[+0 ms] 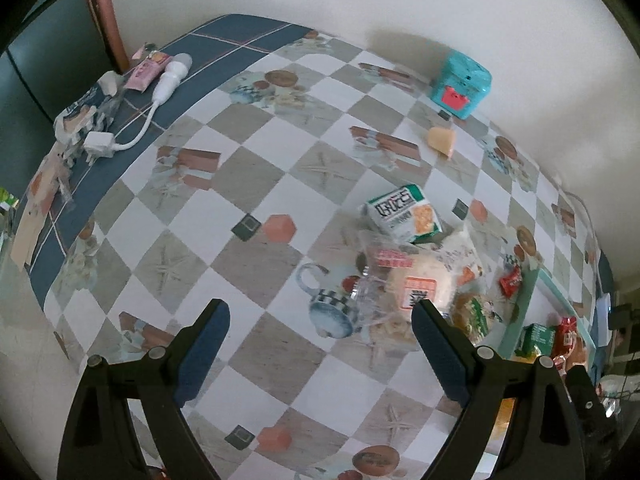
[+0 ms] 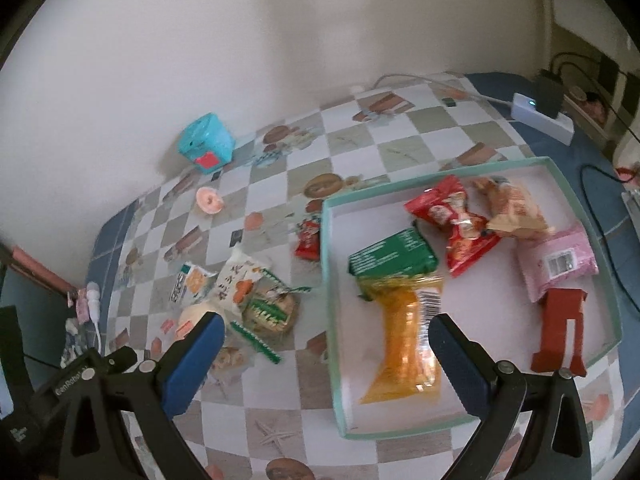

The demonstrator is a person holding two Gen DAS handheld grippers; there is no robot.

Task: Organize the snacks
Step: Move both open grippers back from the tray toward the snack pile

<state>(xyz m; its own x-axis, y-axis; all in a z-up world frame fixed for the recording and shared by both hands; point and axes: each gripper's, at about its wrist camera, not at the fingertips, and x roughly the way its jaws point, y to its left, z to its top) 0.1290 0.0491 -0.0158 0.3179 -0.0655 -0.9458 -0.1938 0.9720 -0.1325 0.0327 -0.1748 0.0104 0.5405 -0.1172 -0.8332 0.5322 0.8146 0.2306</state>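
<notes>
1. Your left gripper (image 1: pixel 320 316) hangs over the checkered tablecloth (image 1: pixel 256 184) with its jaws spread wide and nothing between them. Bare cloth lies directly beneath, so you have free room there.
2. Your right gripper (image 2: pixel 326 332) also stands wide open and holds nothing. It straddles the near left wall of the teal tray (image 2: pixel 329 280), with the orange packet (image 2: pixel 404 344) lying in the tray between the fingers but touched by neither.
3. Inside the tray, going back from the orange packet, lie a green packet (image 2: pixel 390 258), a red wrapper (image 2: pixel 456 220), a tan packet (image 2: pixel 516 212), a pink packet (image 2: pixel 556 262) and a dark red box (image 2: pixel 560 328) against the near right wall.
4. Left of the tray, loose snacks sit heaped on the cloth: a white and green cracker pack (image 1: pixel 404 212), a round bun in clear wrap (image 1: pixel 420 284) and a white pouch (image 2: pixel 236 280). A small red sachet (image 2: pixel 308 238) lies just outside the tray's left wall.
5. Farther back, a pink jelly cup (image 2: pixel 209 199) stands apart from the heap, and a turquoise box (image 2: pixel 206 142) sits close to the pale wall (image 2: pixel 240 40).
6. At the far right edge a white power strip (image 2: pixel 544 114) rests on the blue border; at the far left edge lies a white charger with cable (image 1: pixel 160 92).
</notes>
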